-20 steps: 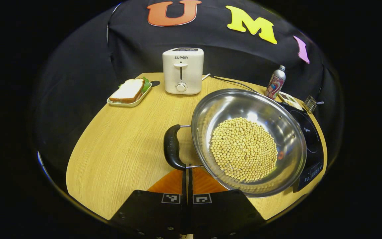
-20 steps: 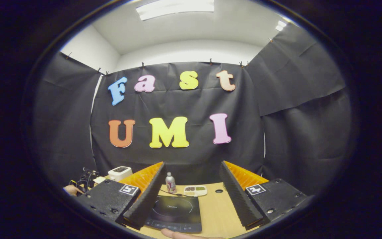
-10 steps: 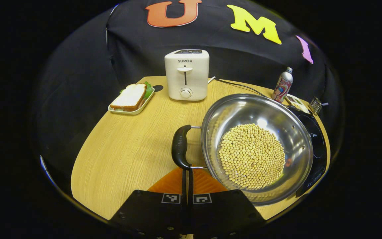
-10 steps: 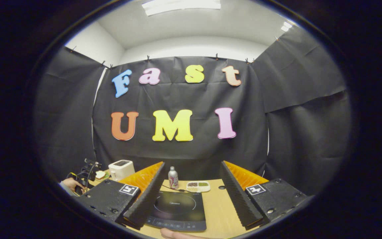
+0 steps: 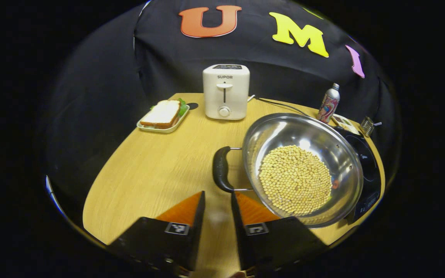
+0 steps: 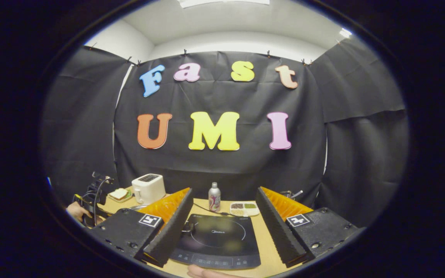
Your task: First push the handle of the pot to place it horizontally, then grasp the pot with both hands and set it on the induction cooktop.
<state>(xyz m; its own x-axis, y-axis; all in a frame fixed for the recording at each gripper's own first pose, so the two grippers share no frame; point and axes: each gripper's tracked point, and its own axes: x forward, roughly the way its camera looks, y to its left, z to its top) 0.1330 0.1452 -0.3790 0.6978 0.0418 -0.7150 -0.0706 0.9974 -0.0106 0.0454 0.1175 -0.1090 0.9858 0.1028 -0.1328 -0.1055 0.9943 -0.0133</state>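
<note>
A steel pot (image 5: pixel 323 135) holding soybeans (image 5: pixel 295 179) rests on the wooden table (image 5: pixel 149 181). Its black loop handle (image 5: pixel 220 170) points left toward my left gripper (image 5: pixel 217 195). That gripper is open, with its tips just short of the handle's near end and nothing between them. The black induction cooktop (image 5: pixel 365 162) lies right behind the pot, partly hidden by its rim. In the right gripper view the cooktop (image 6: pixel 218 237) lies flat below my right gripper (image 6: pixel 223 191), which is wide open and holds nothing.
A white toaster (image 5: pixel 225 92) stands at the table's back, with a sandwich on a tray (image 5: pixel 163 114) to its left. A bottle (image 5: pixel 328 103) and a small snack tray (image 6: pixel 243 208) sit behind the cooktop. A hand (image 6: pixel 76 210) shows at far left.
My left gripper was shut with its tips at the pot handle; now it has opened and drawn back a little. The right gripper's view has tipped downward, showing more of the cooktop.
</note>
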